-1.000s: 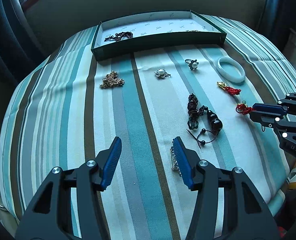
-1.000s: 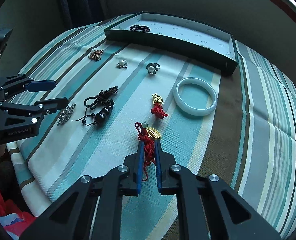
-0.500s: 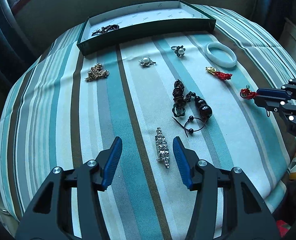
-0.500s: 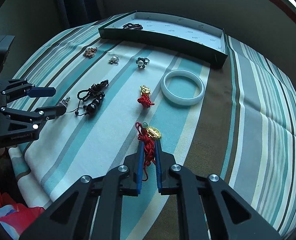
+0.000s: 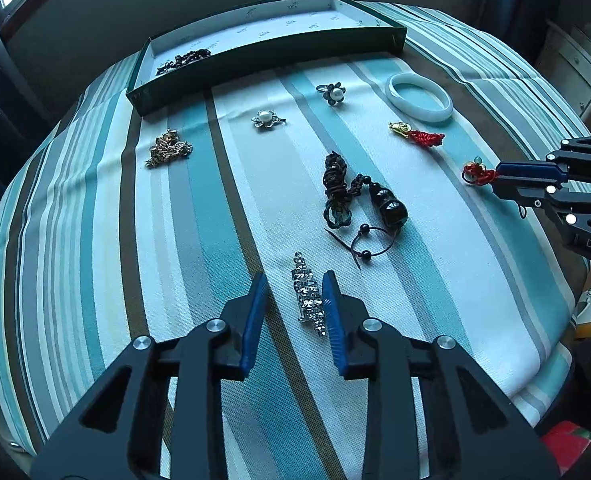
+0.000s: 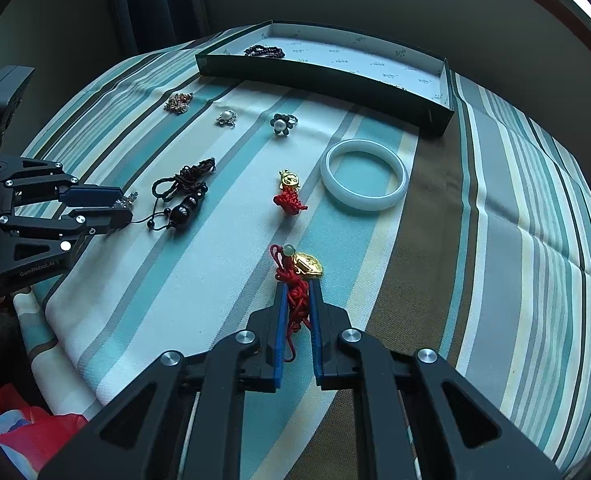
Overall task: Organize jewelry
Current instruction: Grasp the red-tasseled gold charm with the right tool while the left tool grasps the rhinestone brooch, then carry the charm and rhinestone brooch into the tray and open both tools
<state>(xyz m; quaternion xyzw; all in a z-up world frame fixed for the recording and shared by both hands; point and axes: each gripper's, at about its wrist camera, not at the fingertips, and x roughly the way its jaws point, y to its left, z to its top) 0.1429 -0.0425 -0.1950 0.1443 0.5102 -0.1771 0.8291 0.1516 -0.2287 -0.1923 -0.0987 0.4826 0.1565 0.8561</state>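
Observation:
My left gripper (image 5: 294, 284) is open low over the striped cloth, its blue pads on either side of a silver rhinestone clip (image 5: 308, 300), the right pad close against it. Held above the cloth, my right gripper (image 6: 297, 286) is shut on a red-cord charm with a gold pendant (image 6: 308, 266). The left wrist view shows this charm (image 5: 475, 172) at the right gripper's tip. A green tray with a white lining (image 5: 255, 68) (image 6: 315, 76) lies at the far side and holds a dark bead bracelet (image 5: 183, 60) (image 6: 264, 52).
Loose on the cloth lie a white bangle (image 5: 420, 97), a second red-and-gold charm (image 5: 415, 134), a pearl flower ring (image 5: 332, 94), a pearl brooch (image 5: 266, 119), a gold chain heap (image 5: 167, 150) and a black bead cord necklace (image 5: 375, 204). The table edge curves close in front.
My left gripper has shifted right so the rhinestone clip now lies between its fingers, and the fingers have narrowed. The right gripper keeps its hold on the red charm.

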